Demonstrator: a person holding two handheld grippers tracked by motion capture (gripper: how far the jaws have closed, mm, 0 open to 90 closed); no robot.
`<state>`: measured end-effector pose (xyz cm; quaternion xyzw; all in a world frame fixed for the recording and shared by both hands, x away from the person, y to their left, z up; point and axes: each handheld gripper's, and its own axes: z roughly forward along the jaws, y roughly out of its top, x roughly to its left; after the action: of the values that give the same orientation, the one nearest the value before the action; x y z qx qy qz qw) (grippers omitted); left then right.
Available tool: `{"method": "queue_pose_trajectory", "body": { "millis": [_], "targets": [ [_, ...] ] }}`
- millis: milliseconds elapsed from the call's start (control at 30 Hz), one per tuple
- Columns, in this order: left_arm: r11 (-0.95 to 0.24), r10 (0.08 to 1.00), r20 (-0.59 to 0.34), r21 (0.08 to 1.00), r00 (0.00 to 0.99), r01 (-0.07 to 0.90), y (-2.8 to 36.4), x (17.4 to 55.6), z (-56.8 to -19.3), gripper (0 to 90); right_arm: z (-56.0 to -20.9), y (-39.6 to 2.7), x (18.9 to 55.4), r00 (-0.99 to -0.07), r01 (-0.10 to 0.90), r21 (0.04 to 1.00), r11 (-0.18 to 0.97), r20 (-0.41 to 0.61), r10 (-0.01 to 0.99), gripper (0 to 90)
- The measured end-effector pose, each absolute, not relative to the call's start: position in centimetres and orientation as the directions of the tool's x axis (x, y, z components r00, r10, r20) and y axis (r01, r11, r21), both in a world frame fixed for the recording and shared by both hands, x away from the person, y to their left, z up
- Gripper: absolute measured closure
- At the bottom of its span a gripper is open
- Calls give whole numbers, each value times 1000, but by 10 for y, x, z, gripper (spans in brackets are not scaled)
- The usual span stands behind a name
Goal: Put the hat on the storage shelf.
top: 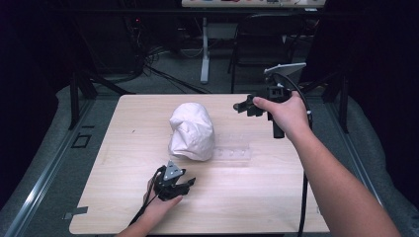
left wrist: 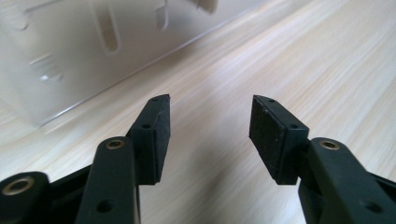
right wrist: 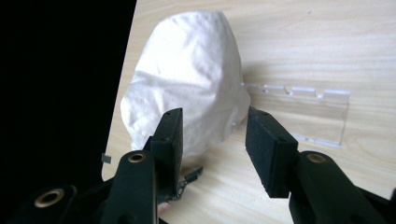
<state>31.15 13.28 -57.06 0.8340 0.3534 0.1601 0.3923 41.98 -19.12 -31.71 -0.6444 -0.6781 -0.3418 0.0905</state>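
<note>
On table (top: 276,207): white cloth bundle (top: 191,131), clear acrylic rack (top: 232,153), untouched; left gripper (top: 174,183) and right gripper (top: 245,105) both spread, empty. Nothing apparently begun.

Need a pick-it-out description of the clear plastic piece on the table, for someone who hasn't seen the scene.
Start at the light wooden table and find the crumpled white cloth bundle near its middle. The clear acrylic rack lies flat just to the bundle's right, touching its edge. It is see-through with notches cut along one long side, so it nearly vanishes against the wood, unlike the opaque white bundle.
</note>
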Motion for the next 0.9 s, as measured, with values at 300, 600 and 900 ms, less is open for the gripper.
{"method": "queue_pose_trajectory", "body": {
  "millis": [300, 600, 900],
  "targets": [
    [-447, 723, 3, 765, 690, 465, 165, 303, -564, 466, -329, -190, 406, -202, 918, 396, -16, 502, 841, 522],
    [-381, 764, -40, 778, 644, 500, 191, 313, -566, 466, -357, -191, 390, -250, 896, 442, 43, 423, 871, 476],
    [-361, 778, -57, 774, 625, 520, 194, 320, -572, 464, -387, -192, 378, -257, 903, 425, 58, 426, 868, 463]
  ]
}}
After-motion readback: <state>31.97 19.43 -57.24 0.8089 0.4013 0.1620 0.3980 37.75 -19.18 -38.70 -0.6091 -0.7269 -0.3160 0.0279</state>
